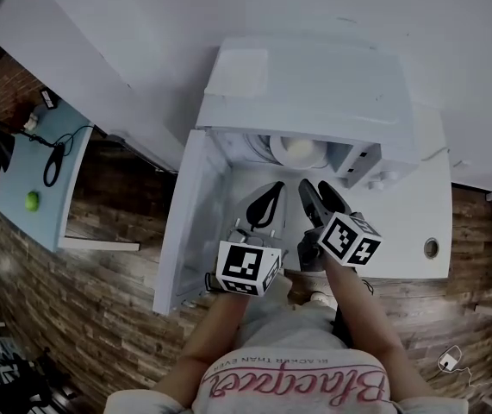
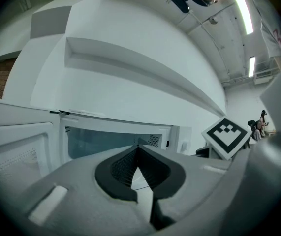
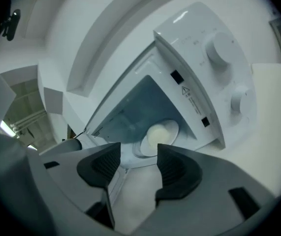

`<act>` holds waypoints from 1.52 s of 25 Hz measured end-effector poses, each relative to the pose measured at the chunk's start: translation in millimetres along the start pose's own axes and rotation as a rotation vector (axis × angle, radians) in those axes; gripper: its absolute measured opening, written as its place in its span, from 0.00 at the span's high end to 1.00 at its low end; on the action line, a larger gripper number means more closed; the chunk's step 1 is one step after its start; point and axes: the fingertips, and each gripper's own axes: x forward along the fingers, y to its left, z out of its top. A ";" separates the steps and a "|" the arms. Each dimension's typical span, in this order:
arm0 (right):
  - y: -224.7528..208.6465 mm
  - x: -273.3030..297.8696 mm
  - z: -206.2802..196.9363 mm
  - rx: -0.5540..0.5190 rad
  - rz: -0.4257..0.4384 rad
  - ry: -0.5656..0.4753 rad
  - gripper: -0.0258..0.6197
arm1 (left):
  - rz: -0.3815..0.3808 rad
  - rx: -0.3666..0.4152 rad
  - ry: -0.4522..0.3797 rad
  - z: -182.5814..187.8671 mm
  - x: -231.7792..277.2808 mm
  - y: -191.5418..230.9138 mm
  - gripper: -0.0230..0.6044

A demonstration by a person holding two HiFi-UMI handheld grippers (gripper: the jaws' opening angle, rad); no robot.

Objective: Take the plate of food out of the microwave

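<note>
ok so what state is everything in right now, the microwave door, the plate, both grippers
microwave door, open wide
plate of food, inside the microwave, not gripped
left gripper, jaws shut, nothing between them
right gripper, jaws open, empty, facing the plate

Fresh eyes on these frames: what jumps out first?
The white microwave stands open at the centre, door swung to the left, with the plate of food pale in its cavity. Just before the opening hang both grippers: the left gripper with jaws shut, the right gripper with jaws apart and empty, aimed at the plate.
</note>
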 end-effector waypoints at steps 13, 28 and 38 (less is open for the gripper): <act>-48.4 51.8 -5.7 0.030 -0.231 -0.058 0.61 | -0.023 -0.014 -0.002 -1.4 9.7 27.0 0.95; -69.9 86.9 2.2 -0.434 -0.472 0.005 0.61 | -0.038 -0.023 0.010 -6.7 17.3 35.8 0.95; -67.7 84.2 -10.2 -0.310 -0.445 0.101 0.58 | -0.036 -0.037 0.015 -9.5 17.8 41.6 0.95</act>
